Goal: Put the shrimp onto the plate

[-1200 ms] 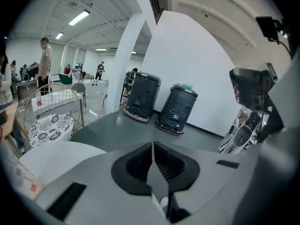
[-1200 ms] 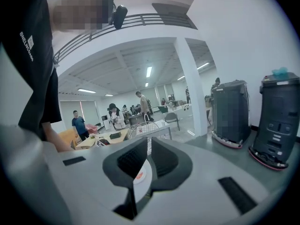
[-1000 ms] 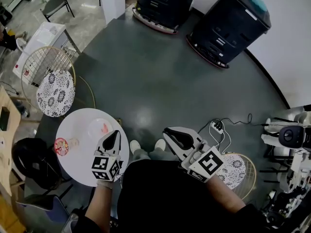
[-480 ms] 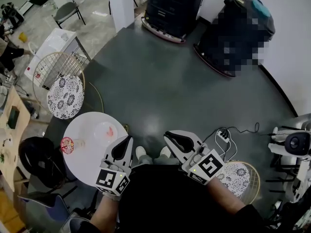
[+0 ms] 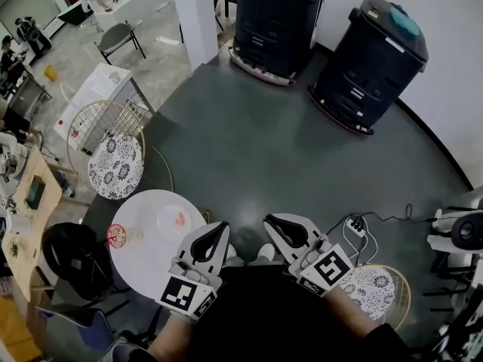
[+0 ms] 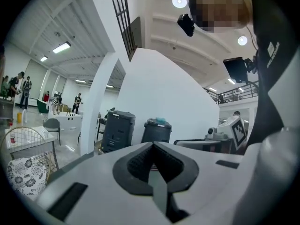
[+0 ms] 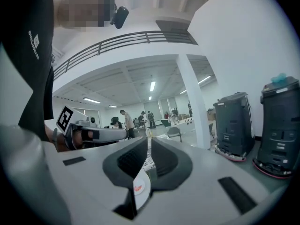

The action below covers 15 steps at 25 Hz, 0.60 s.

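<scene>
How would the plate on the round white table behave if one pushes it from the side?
The plate looks shallow and flat on the smooth table, so it would probably slide, not tip. It seems thin and pale, perhaps light plastic or fragile ceramic; I cannot tell. The shrimp on it may shift.

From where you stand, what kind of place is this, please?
Probably a large open office or lab hall: two tall black machines stand by the white wall, a small round white table and a wire chair sit on the grey floor, and people are among desks farther off.
</scene>
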Each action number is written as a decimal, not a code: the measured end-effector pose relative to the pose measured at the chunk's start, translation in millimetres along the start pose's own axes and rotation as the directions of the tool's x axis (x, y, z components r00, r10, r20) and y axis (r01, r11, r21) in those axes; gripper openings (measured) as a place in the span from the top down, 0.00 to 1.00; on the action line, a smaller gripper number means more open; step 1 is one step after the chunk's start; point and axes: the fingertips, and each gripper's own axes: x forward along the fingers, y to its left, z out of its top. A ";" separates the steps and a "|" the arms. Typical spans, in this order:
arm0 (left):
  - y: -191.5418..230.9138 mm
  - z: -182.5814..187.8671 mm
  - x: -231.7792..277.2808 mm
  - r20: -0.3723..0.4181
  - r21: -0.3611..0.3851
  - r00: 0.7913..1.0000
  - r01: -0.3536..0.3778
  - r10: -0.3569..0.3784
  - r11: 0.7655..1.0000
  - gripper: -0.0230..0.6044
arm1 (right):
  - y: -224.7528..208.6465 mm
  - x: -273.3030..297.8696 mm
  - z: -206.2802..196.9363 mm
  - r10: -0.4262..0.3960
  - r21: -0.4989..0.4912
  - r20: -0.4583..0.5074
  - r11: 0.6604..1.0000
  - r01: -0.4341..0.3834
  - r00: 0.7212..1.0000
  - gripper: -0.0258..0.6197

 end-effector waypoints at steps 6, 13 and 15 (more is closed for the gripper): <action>-20.3 16.6 9.4 0.017 0.011 0.999 0.047 -0.047 0.999 0.95 | -1.9 -6.2 18.7 -0.014 -0.002 0.050 1.000 0.015 0.999 0.91; -25.5 21.3 15.4 0.022 0.005 0.998 0.057 -0.058 0.998 0.95 | 0.0 -8.9 32.4 -0.019 -0.034 0.080 0.999 0.022 0.997 0.91; -23.2 21.6 15.5 0.021 -0.001 0.998 0.052 -0.052 0.999 0.96 | 1.3 -10.2 34.5 -0.022 -0.055 0.087 0.998 0.027 0.996 0.91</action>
